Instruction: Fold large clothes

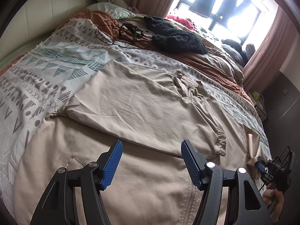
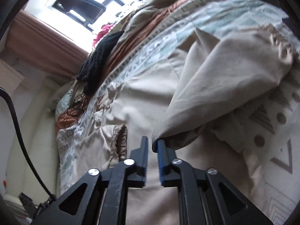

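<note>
A large beige zip jacket lies spread on the bed, one sleeve folded across its body. My left gripper is open and empty, hovering just above the jacket's lower front near the zip. My right gripper is nearly shut, its jaws a narrow gap apart, with a lifted fold of the beige jacket resting against the tip of its right finger; I cannot tell whether cloth is pinched. In the left wrist view the right gripper is at the bed's right edge by a lifted bit of beige cloth.
A patterned white, teal and grey blanket covers the bed under the jacket. A black knit garment, black cables, a rust sheet and pillows lie toward the headboard. A bright window with pink curtains is beyond. The bed's right edge drops to the floor.
</note>
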`<state>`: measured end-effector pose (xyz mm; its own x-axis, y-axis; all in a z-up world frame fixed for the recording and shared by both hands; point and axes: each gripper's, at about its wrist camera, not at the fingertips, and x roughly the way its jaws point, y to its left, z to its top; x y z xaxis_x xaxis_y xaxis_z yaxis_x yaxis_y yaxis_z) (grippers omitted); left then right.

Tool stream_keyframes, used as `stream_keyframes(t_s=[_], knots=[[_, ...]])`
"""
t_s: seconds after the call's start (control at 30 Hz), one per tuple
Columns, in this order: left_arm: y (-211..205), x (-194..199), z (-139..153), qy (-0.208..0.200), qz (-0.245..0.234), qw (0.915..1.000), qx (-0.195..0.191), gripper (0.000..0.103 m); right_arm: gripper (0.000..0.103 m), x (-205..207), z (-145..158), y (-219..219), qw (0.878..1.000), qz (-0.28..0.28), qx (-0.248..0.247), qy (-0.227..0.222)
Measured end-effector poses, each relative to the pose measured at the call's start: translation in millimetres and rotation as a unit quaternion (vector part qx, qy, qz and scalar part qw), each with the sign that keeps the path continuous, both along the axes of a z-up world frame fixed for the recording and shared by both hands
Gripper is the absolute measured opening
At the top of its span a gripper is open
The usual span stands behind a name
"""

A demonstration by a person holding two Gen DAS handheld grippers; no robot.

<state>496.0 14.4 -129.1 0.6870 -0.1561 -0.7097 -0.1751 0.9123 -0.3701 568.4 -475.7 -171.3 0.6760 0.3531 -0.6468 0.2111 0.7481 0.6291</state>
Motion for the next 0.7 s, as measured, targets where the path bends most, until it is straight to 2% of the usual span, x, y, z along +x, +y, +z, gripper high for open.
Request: stream_keyframes(t_s=[0.03, 0.1, 0.13, 0.27, 0.37, 0.57, 0.7], knots=[[-1, 0, 0, 0.000, -0.001, 1.0000, 0.003, 0.066, 0.047, -3, -1, -4, 1.000, -0.006, 0.009, -0.001], [-5, 1, -2, 0.002, -0.003, 0.9999, 0.010, 0.066, 0.069, -14, 3, -21, 0.999, -0.041, 0.025, -0.017], [-8, 2, -4, 0.005, -0.005, 0.9999, 0.016, 0.066, 0.071, -21, 5, -30, 0.998, -0.058, 0.028, -0.024], [-14, 6, -13, 0.015, -0.010, 0.9995, 0.027, 0.066, 0.071, -38, 4, -73, 0.991, -0.116, 0.054, -0.027], [-16, 9, -19, 0.020, -0.009, 0.9991, 0.036, 0.066, 0.071, -48, -4, -105, 0.984, -0.168, 0.051, -0.013], [-15, 17, -35, 0.033, 0.003, 0.9983, 0.048, 0.066, 0.070, -54, -25, -147, 0.972, -0.223, 0.079, -0.007], [-10, 21, -48, 0.047, 0.007, 0.9982, 0.037, 0.066, 0.056, -44, -45, -162, 0.966, -0.232, 0.116, 0.002]])
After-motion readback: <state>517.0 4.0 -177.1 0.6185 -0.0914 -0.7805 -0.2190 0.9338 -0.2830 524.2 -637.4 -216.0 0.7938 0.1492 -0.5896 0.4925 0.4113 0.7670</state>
